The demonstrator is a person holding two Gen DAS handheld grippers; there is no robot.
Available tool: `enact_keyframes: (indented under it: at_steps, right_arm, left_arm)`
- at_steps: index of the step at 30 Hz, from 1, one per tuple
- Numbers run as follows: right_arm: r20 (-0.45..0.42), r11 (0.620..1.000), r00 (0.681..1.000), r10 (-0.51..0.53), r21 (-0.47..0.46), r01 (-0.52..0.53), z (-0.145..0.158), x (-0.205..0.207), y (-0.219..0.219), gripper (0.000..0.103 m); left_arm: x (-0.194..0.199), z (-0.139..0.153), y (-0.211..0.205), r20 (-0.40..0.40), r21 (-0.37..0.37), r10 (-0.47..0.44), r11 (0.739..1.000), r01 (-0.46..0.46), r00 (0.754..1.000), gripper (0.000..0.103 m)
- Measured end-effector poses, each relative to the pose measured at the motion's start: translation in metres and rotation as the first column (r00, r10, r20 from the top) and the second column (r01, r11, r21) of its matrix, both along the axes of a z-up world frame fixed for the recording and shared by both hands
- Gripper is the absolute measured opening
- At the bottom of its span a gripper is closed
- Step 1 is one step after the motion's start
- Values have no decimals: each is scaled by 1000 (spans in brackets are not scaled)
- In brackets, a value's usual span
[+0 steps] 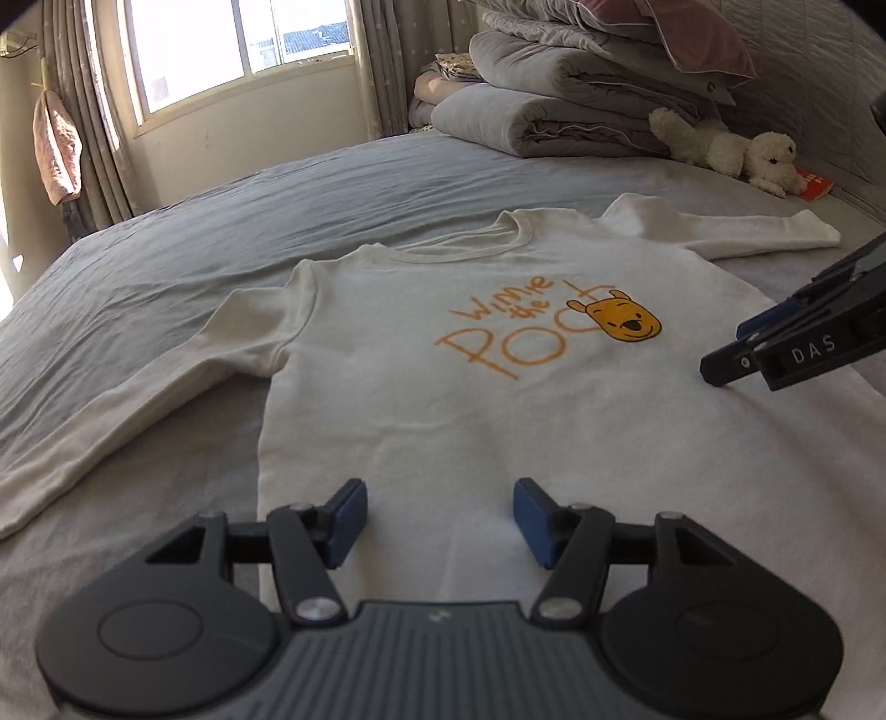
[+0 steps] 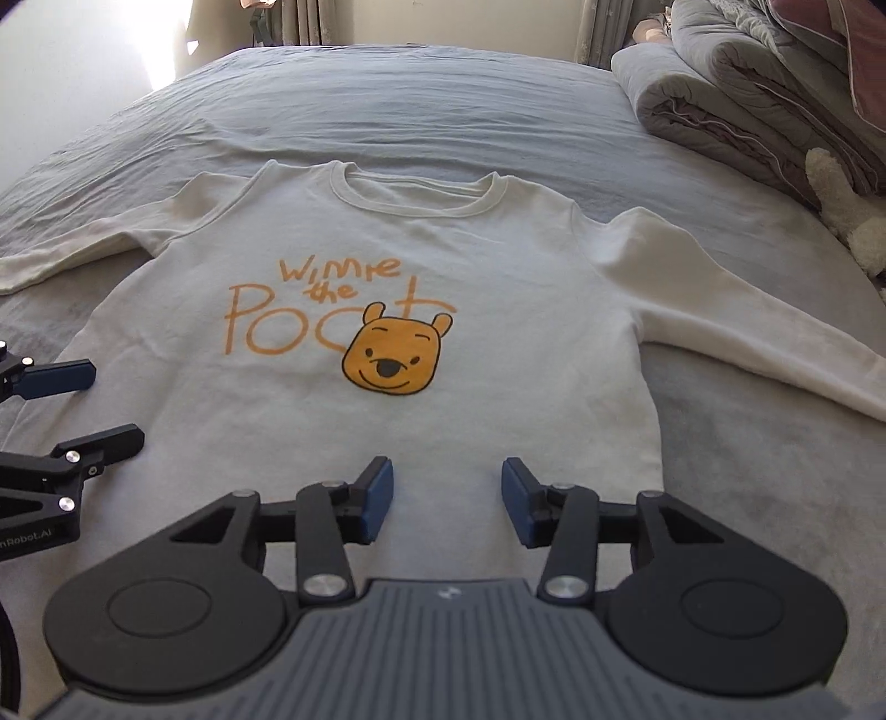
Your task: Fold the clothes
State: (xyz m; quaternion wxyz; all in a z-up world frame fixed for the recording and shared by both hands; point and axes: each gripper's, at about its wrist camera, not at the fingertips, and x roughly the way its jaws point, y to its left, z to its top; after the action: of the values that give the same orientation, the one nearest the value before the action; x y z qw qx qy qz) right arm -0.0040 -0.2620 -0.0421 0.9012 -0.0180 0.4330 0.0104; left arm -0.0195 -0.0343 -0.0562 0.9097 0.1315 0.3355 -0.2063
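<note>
A white long-sleeved sweatshirt (image 1: 443, 421) (image 2: 498, 266) with an orange bear print lies flat, front up, on the bed, both sleeves spread out to the sides. My left gripper (image 1: 440, 518) hovers over its lower body, open, nothing between the blue pads. It also shows at the left edge of the right wrist view, as the left gripper (image 2: 105, 407). My right gripper (image 2: 447, 501) is open above the lower body too, with only cloth beneath it. In the left wrist view the right gripper (image 1: 736, 365) reaches in from the right edge over the sweatshirt.
The bed (image 1: 166, 232) has a wrinkled grey-blue sheet. Folded quilts and pillows (image 1: 581, 99) are stacked at the head of the bed, with plush toys (image 1: 736, 149) and a red book (image 1: 814, 183) beside them. A window (image 1: 238, 50) with curtains is behind the bed.
</note>
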Motion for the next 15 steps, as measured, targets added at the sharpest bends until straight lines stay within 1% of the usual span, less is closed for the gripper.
enact_keyframes:
  at_steps: [3, 4, 6, 8, 10, 11, 13, 15]
  right_arm:
    - [-5, 999, 999, -41, 16, 41, -1, -19, -3, 52]
    - [-5, 998, 998, -57, 26, 57, -2, -25, -4, 53]
    - [0, 995, 996, -90, 53, 90, -4, -35, -8, 58]
    - [-3, 992, 994, -106, 67, 106, -4, -43, -10, 59]
    - [-14, 991, 993, -114, 76, 114, -3, -50, -11, 59]
    - [-27, 991, 994, -105, 77, 106, -1, -53, -11, 61]
    - [-61, 993, 995, -78, 84, 83, 0, -58, -13, 66]
    - [-112, 994, 993, -41, 93, 52, -1, -62, -16, 75]
  left_arm:
    - [-17, 2, 8, -27, -2, 3, 1000, -3, 1000, 60]
    - [-24, 2, 10, -32, 3, 2, 1000, -1, 999, 60]
    - [-37, 3, 12, -45, 16, -3, 1000, 3, 999, 60]
    - [-48, 5, 13, -70, 42, -15, 999, 18, 997, 60]
    - [-57, 10, 12, -117, 78, -35, 996, 44, 993, 61]
    - [-59, 13, 12, -148, 92, -42, 994, 56, 988, 62]
    - [-64, 18, 11, -214, 117, -61, 989, 88, 975, 67]
    - [-67, 21, 10, -289, 138, -86, 982, 131, 954, 68]
